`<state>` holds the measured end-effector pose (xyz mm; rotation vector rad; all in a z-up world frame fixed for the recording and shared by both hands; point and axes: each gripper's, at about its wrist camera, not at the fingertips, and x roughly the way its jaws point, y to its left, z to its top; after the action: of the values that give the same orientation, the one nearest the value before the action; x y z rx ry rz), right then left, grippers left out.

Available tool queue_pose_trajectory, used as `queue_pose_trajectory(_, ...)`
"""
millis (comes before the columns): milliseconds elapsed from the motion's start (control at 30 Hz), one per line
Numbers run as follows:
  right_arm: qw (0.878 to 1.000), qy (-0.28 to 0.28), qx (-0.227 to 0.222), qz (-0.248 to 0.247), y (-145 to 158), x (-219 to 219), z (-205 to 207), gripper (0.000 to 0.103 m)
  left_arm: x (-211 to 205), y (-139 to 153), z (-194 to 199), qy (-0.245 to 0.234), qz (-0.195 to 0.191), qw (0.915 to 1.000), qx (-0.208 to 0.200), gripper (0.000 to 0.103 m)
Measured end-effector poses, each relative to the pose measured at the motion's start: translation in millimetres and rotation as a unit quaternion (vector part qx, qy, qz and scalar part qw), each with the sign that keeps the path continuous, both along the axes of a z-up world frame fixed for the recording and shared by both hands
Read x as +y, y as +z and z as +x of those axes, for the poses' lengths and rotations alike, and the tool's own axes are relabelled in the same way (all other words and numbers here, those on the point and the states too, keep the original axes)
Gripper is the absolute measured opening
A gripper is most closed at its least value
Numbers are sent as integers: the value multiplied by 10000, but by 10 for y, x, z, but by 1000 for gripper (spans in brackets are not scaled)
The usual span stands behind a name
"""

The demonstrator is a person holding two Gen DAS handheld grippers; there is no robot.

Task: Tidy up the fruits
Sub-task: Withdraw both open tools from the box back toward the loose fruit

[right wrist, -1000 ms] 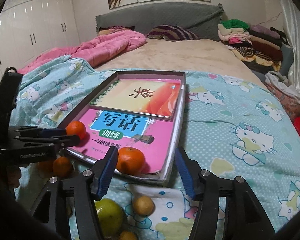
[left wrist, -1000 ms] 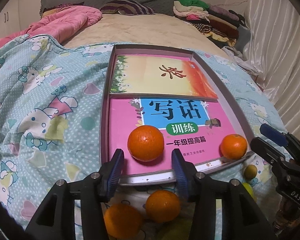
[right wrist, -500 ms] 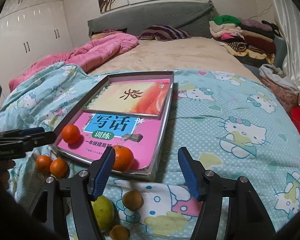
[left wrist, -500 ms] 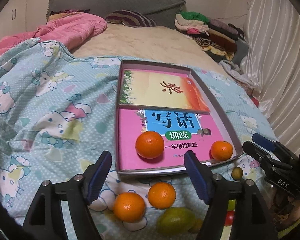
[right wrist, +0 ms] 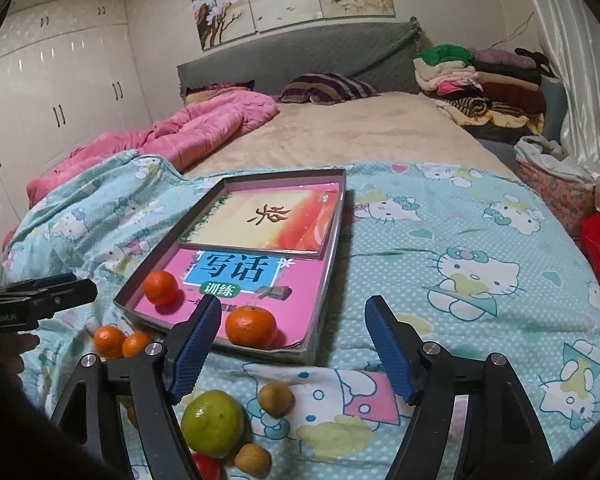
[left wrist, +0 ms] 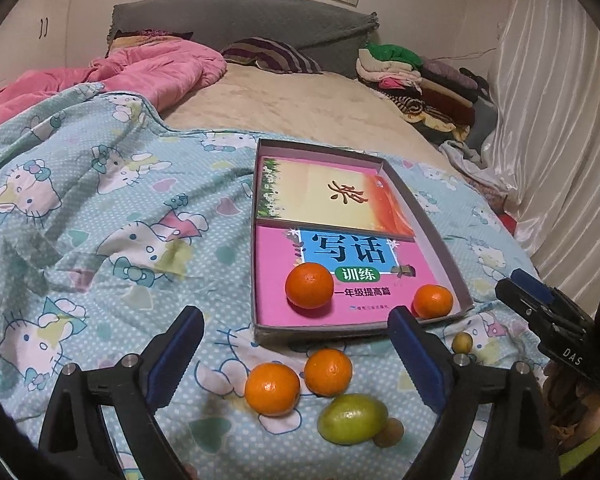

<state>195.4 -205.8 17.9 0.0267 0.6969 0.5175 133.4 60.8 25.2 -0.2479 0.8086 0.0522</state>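
A shallow grey box (left wrist: 436, 236) (right wrist: 332, 240) lined with books lies on the bedspread. Two oranges sit inside it, a larger one (left wrist: 309, 285) (right wrist: 161, 287) and a smaller one (left wrist: 433, 301) (right wrist: 251, 326). Two more oranges (left wrist: 272, 389) (left wrist: 327, 372) (right wrist: 109, 341) lie on the bedspread in front of the box, with a green citrus fruit (left wrist: 352, 418) (right wrist: 212, 423) and small brown fruits (left wrist: 461, 342) (right wrist: 275, 399). My left gripper (left wrist: 296, 352) is open and empty above the loose oranges. My right gripper (right wrist: 292, 348) is open and empty near the box's front corner.
A Hello Kitty bedspread (left wrist: 100, 220) covers the near half of the bed. A pink quilt (left wrist: 148, 68) lies at the back left and folded clothes (left wrist: 412, 72) at the back right. A curtain (left wrist: 560, 120) hangs on the right. A small red fruit (right wrist: 206, 466) lies near the green one.
My left gripper opened wide, let go of the larger orange in the box and pulled back and up. My right gripper also drew back and opened slightly.
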Motion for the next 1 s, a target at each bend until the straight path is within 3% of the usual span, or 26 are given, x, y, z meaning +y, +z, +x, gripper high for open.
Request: queue_pose_trajectory(1000, 9999, 97, 22, 99, 26, 69, -735, 77, -235, -89, -401, -534, -59, 9984, 151, 94)
